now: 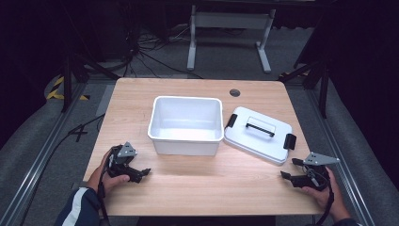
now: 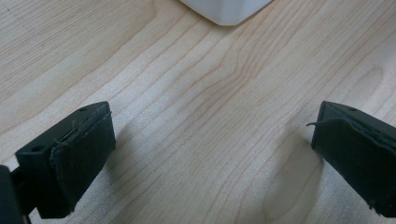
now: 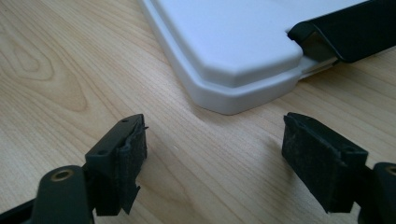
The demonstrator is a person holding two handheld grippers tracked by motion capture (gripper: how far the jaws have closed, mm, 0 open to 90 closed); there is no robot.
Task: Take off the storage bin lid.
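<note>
A white plastic bin [image 1: 186, 125] stands open and empty in the middle of the wooden table [image 1: 197, 188]. Its white lid [image 1: 258, 134], with a black handle [image 1: 259, 126] and black side clips, lies flat on the table to the bin's right. My left gripper [image 1: 141, 173] rests open near the front left, below the bin's left corner [image 2: 226, 11]. My right gripper [image 1: 288, 175] is open at the front right, just short of the lid's near corner [image 3: 233, 88]. A black clip [image 3: 348, 35] sits on the lid's edge. Nothing lies between either pair of jaws.
A round cable hole [image 1: 235, 92] is set into the table's far edge. Beyond the table stand a white desk frame [image 1: 229, 28] and loose cables on the floor [image 1: 150, 52]. Black stand legs flank the table on both sides.
</note>
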